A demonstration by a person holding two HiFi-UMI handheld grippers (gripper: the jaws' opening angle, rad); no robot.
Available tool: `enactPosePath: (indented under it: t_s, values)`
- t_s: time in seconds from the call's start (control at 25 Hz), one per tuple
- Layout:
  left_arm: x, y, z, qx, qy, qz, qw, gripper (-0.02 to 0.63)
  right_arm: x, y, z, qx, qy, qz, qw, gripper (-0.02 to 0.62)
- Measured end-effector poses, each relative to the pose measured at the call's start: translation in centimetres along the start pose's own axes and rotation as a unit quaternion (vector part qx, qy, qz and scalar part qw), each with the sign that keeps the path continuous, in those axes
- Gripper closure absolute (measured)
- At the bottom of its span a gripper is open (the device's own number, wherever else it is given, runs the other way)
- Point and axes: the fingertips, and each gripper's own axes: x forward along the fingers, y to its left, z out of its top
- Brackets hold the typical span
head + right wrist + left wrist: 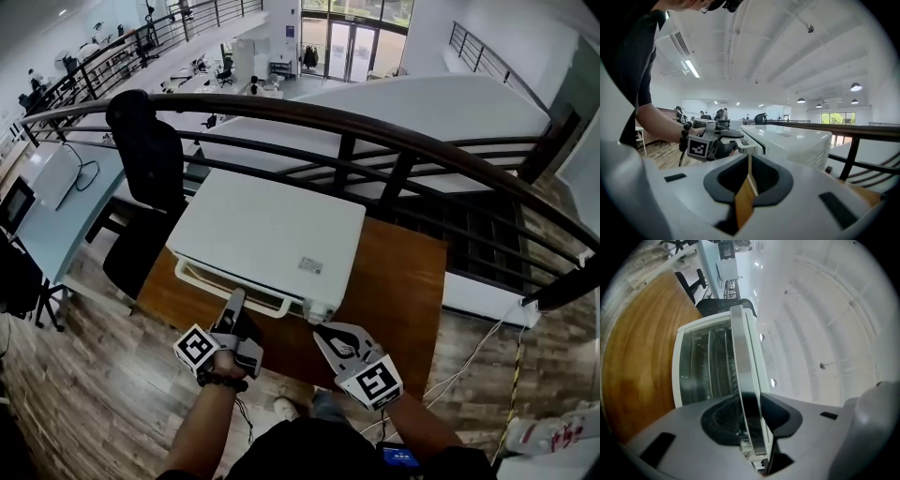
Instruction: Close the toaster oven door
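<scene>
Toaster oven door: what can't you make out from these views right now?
- Door seam: head view, the top of the toaster oven hides it and the left gripper covers part of the handle; shut or ajar, cannot tell.
- Oven interior: left gripper view, dim behind the reflective glass door.
- Front controls: no view faces them; the right gripper view shows only top and side.
- The label on top: head view, too small to read.
</scene>
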Motion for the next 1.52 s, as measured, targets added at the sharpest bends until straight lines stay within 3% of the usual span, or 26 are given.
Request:
enactPosePath:
  t_s: [0.16,0.48,0.6,0.88,1.0,1.08,1.16,1.32,1.52]
  values:
    - [0.7,-0.1,0.1,0.001,-0.001,0.000,1.0000,0.480,-0.7,-0.6,-0.9,0.027,0.011,-0.013,0.999,0.575]
    - [1.1,-0.4,0.1,-0.008,-0.012,-0.024,0.9996,0.480,-0.9,-1.0,-1.2,0.033,0.014,-0.017,0.999,0.575]
    - [0.9,-0.5,0.3,0.005,-0.014,-0.031,0.9994,0.470,-0.7,-0.7,-1.1,0.032,0.013,-0.015,0.999,0.575]
    - [-1.5,-0.5,2.1,0.013,-0.040,-0.024,0.9989,0.440,-0.2,-0.5,0.3,0.027,-0.004,-0.017,0.999,0.575]
    - [-2.4,-2.2,1.9,0.057,-0.023,-0.035,0.9975,0.440,-0.5,-0.6,0.8,0.039,-0.015,-0.018,0.999,0.575]
    - [-3.0,-3.0,1.5,0.112,0.003,-0.023,0.9934,0.442,-0.9,-1.0,1.0,0.055,-0.024,-0.024,0.998,0.577]
    - [-3.8,-3.2,1.7,0.204,0.029,0.004,0.9785,0.449,-1.3,-1.6,1.0,0.071,-0.030,-0.031,0.997,0.577]
    - [-4.8,-6.1,1.0,0.356,0.060,-0.009,0.9325,0.494,-2.0,-2.3,1.1,0.095,-0.044,-0.041,0.994,0.583]
    - [-7.2,-6.7,-0.5,0.520,0.068,0.019,0.8514,0.575,-3.4,-2.1,1.6,0.110,-0.067,-0.056,0.990,0.595]
